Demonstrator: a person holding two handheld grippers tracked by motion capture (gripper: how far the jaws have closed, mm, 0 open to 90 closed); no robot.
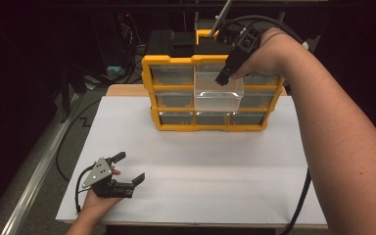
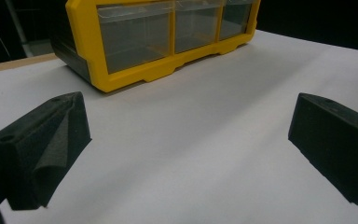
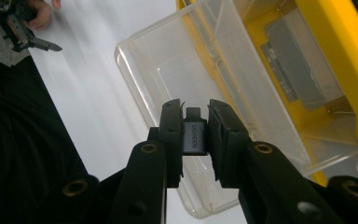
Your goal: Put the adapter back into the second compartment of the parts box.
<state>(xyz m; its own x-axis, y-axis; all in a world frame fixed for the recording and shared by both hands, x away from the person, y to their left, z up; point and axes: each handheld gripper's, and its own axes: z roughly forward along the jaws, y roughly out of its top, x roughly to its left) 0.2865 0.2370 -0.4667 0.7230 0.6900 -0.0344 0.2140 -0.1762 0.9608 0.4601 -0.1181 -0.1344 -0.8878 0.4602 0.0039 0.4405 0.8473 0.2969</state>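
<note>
Clamping a small dark-grey rectangular adapter with pale lettering (image 3: 195, 135), the right gripper (image 3: 195, 140) has both black jaws pressed on its sides, adapter end-up between the pads. Right below/behind it in the right gripper view sits the clear plastic drawer bin (image 3: 168, 65), pulled out from the organiser, so the adapter hangs over the bin's open top, not yet resting on its floor as far as I can tell. High view: right gripper (image 1: 223, 78) points down at the bin (image 1: 219, 95), which sticks out from the middle column of the yellow-framed plastic parts organiser w/ clear drawers (image 1: 172, 60). Person's right hand (image 1: 267, 56) wraps the gripper body, forearm coming in from the right edge.

Organiser stands upright near the far edge of the white sheet covering the table (image 1: 200, 161), three rows of drawers, others pushed in.

Left gripper (image 1: 127, 169) lies low on the near-left part of the sheet, well apart from the organiser, held by the left hand (image 1: 98, 198); grey three-cornered plate on top. Its jaws stand wide apart w/ nothing between them; in the left gripper view the two black foam-like pads (image 2: 51, 144) flank bare white sheet, w/ the organiser's bottom row (image 2: 163, 42) farther off.
</note>
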